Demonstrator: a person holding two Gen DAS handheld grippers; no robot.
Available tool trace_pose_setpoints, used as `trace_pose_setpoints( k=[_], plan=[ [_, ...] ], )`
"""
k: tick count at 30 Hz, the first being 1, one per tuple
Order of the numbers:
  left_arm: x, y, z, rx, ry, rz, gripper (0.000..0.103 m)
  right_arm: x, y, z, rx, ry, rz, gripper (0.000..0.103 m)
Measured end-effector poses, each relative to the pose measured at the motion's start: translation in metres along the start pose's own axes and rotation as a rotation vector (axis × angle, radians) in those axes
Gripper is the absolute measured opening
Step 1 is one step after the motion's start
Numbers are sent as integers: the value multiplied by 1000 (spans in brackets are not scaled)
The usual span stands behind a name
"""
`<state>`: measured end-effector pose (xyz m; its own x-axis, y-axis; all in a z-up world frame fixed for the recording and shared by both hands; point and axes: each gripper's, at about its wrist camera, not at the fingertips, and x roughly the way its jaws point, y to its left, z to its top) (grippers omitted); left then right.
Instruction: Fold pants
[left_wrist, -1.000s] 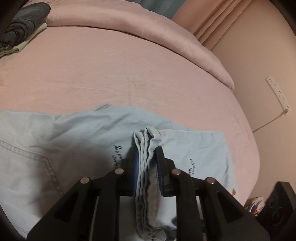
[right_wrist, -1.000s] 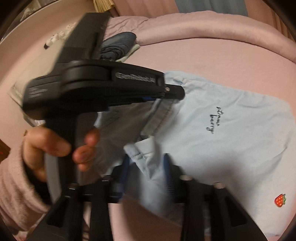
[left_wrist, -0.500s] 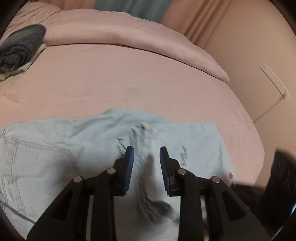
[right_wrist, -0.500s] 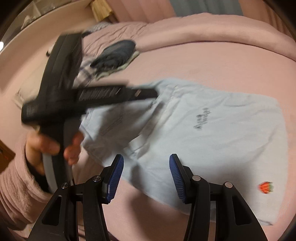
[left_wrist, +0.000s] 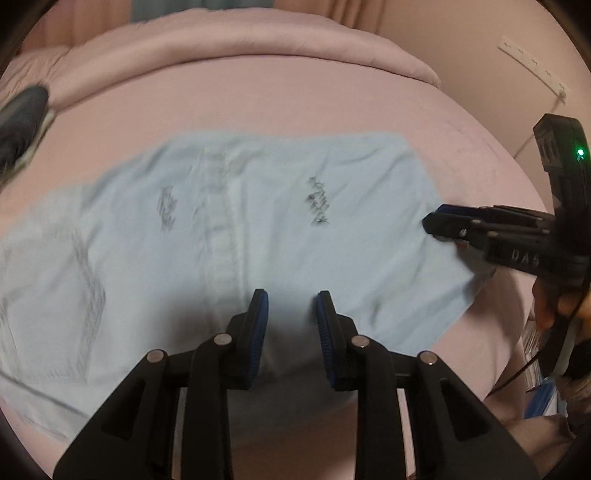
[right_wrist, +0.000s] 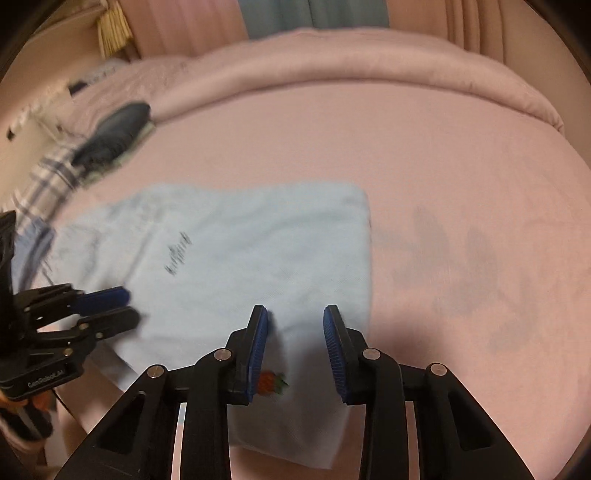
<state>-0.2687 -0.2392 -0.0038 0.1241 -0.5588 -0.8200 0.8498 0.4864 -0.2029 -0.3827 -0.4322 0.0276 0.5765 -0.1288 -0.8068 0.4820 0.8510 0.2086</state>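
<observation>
My left gripper (left_wrist: 291, 306) and right gripper (right_wrist: 295, 321) hover over the pants (left_wrist: 258, 240) on the bed (left_wrist: 258, 103); both pairs of fingers stand apart and hold nothing, the right ones having just been closing.

Both tools are built of black plastic links joined by round silver pins. Ribbed blue pads are fitted inside the fingers of the left gripper (left_wrist: 291, 325) and the right gripper (right_wrist: 295, 339). White lettering and a small green light are carried on the right one's body.
</observation>
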Motion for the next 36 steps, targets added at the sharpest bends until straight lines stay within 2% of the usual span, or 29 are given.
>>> trace_pose_setpoints(
  k=[2,5,9,14,21,25,30,36],
  plan=[
    [-6,9,-6,-42,-20,-34,24,3,-2,0,-1,19,10,35],
    [-8,13,-10,-59,-25,-45,23,0,-3,8,29,28,5,35],
    [-8,8,-12,-56,-23,-36,23,-5,10,18,17,-12,23,35],
    [-11,6,-13,-77,-28,-61,23,7,56,39,-100,-25,102,35],
    [-13,8,-14,-93,-34,-91,23,51,123,54,-264,62,211,35],
    [-11,8,-13,-105,-39,-100,23,80,140,62,-287,137,195,35],
    [-11,7,-13,-107,-37,-104,23,85,138,72,-236,162,228,35],
    [-13,7,-15,-99,-34,-95,23,52,104,61,-146,75,208,35]
  ],
)
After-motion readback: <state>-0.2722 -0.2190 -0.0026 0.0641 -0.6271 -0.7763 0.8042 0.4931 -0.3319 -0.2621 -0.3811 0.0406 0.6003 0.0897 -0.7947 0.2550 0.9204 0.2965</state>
